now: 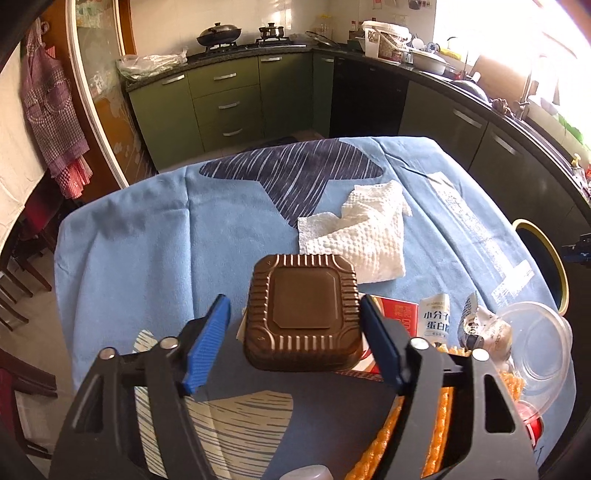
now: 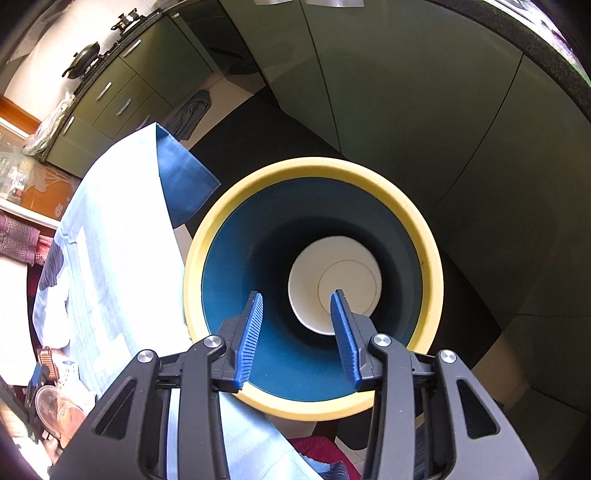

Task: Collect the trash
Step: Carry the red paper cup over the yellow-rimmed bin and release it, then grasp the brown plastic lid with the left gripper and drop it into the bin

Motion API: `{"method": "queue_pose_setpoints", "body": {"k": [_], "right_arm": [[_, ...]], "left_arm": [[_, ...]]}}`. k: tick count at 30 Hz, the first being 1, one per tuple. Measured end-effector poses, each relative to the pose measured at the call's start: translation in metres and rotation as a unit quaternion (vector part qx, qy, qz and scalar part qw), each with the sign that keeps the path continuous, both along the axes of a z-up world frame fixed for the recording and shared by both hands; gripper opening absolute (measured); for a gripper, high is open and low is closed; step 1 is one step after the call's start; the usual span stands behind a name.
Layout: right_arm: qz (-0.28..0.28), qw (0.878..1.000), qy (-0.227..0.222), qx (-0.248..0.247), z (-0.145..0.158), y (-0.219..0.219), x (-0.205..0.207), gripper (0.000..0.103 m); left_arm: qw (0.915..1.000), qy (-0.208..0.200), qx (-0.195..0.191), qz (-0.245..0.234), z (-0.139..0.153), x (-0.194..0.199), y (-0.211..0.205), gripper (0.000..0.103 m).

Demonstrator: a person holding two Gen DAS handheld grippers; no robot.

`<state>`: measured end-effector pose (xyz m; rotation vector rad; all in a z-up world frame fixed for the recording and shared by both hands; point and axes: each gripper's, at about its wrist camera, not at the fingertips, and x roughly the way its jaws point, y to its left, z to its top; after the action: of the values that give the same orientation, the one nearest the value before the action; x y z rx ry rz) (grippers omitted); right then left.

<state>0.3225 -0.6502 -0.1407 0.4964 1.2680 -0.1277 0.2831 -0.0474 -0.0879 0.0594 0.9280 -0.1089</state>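
Item one, nearest our lens: the left gripper (image 1: 295, 343), black frame with blue ribbed pads, jaws apart and standing either side of a brown ribbed plastic tray (image 1: 303, 314). The right pad sits just against the tray's side; the left pad stands clear of it. The tray lies upside down near the desk's near edge, partly atop a red printed packet (image 1: 397, 312).

Item two: a crumpled white paper towel (image 1: 360, 232), toward the desk's middle, just beyond the tray.

Item three: a white sachet with Chinese print (image 1: 436, 317), beside the red packet, toward the right edge.

Item four: a crumpled silver wrapper (image 1: 484, 325) and a clear plastic lid (image 1: 535, 343), touching one another at the near right corner, with orange netting (image 1: 441, 417) beneath our gripper frame.

Item five: the blue patterned cloth (image 1: 147, 251) covering the desk throughout.

Item six: the right gripper (image 2: 297, 332), jaws apart and gripping nothing, held over the mouth of a bin (image 2: 424, 236) with yellow rim and blue interior. The bin stands on the floor just beside the desk's right edge. At its bottom we list one white round lid (image 2: 332, 280).

Item seven, background: green kitchen cabinets (image 1: 221, 99) and a wok (image 1: 218, 33) on the stove.
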Motion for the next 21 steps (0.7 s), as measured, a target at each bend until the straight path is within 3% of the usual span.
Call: {"method": "queue_pose_setpoints", "body": {"k": [7,14,18,21], "right_arm": [[0.012,1.000,-0.012,0.003,0.006,0.011,0.000,0.039],[0.025,0.998,-0.046,0.029,0.022,0.014,-0.022,0.039],[0.029,0.997,-0.064,0.042,0.026,0.011,-0.043,0.039],[0.027,0.996,-0.076,0.045,0.031,0.005,-0.057,0.039]], "left_arm": [[0.9998,-0.017,-0.007,-0.010,0.008,-0.006,0.001,0.056],[0.9983,-0.054,0.002,-0.023,0.047,-0.024,-0.001,0.056],[0.9956,-0.064,0.003,-0.068,0.079,-0.037,-0.027,0.056],[0.9896,-0.058,-0.002,-0.132,0.099,-0.045,-0.070,0.057]]}}
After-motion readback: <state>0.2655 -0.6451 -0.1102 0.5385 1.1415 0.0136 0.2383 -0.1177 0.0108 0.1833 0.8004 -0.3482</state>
